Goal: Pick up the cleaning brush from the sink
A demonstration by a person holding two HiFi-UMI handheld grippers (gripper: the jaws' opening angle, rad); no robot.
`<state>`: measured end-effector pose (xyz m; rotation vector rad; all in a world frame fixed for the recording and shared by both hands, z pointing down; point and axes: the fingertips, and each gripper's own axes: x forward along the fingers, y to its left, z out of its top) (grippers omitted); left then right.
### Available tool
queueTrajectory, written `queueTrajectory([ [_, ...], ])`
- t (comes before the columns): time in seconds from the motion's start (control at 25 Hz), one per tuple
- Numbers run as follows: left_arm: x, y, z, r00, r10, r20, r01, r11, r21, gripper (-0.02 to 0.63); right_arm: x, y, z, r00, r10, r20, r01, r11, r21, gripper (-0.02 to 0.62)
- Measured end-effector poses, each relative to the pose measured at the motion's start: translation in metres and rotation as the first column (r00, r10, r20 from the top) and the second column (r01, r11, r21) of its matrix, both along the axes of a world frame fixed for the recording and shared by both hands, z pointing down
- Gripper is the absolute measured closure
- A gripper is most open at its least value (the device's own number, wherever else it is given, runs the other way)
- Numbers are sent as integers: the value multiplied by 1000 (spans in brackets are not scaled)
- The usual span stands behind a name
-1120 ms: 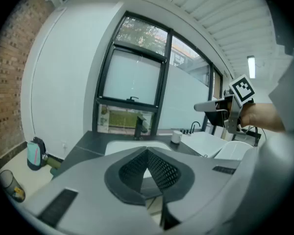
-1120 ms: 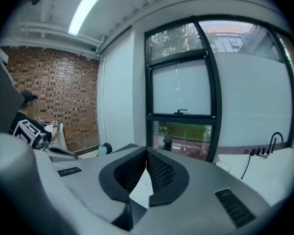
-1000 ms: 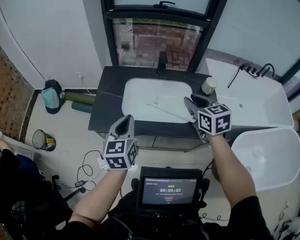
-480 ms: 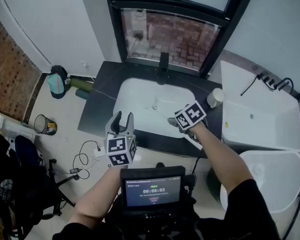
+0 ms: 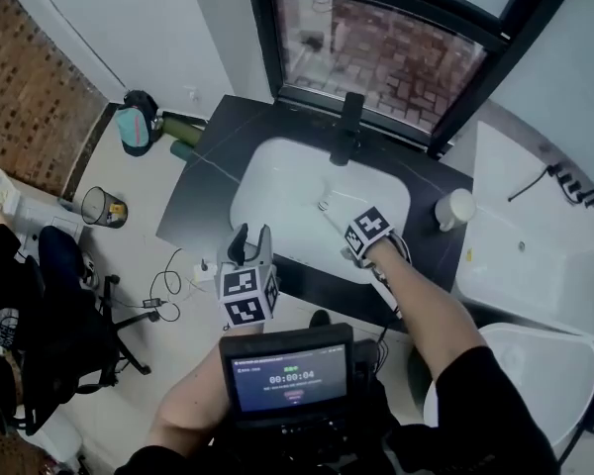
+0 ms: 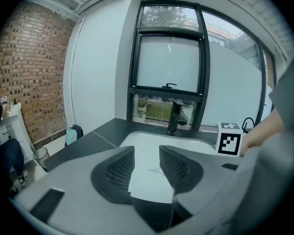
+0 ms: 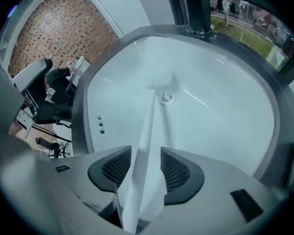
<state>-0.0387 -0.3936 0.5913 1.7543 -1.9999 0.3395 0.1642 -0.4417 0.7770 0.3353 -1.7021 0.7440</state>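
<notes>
The cleaning brush (image 5: 326, 209) lies in the white sink (image 5: 277, 191), its head by the drain and its long white handle (image 7: 150, 126) running toward the front rim. My right gripper (image 5: 350, 254) points steeply down over that handle. In the right gripper view the handle passes between the open jaws (image 7: 146, 166) with gaps on both sides. My left gripper (image 5: 249, 237) hovers at the counter's front edge, left of the right one. It is open (image 6: 147, 161), with nothing between its fingers.
A black faucet (image 5: 346, 127) stands behind the basin on the dark counter (image 5: 208, 181), with a white cup (image 5: 455, 209) at the right end. A bathtub (image 5: 535, 255) lies further right. A bin (image 5: 104, 207), a teal bag (image 5: 135, 127) and cables sit on the floor left.
Both grippers have dropped toward the sink. The right one tipped over to point down and now straddles the brush handle. The left jaws, together before, now stand apart.
</notes>
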Motion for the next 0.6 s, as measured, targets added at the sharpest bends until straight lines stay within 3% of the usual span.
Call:
queueTrajectory([
  [0.28,5,-7,13,998,-52,-34,52,999,-12,459,4,-2,28,996,-46,-77,42,997,-58,411],
  [0.32,4,-7,13,998,-51,-39,50,999,-11,460,3,0,30,995,-44,-89,38,997,-67,421],
  [0.4,0,-6,10,998,-44,-50,44,999,1,487,-1,3,33,995,-21,-96,12,996,-92,531],
  [0.48,0,-6,8,998,-31,-54,32,999,13,528,-3,2,34,996,0,-91,-9,995,-96,539],
  [0.6,-1,-2,10,998,-20,-57,21,1000,9,529,-3,-4,35,996,29,-85,-35,997,-69,546],
])
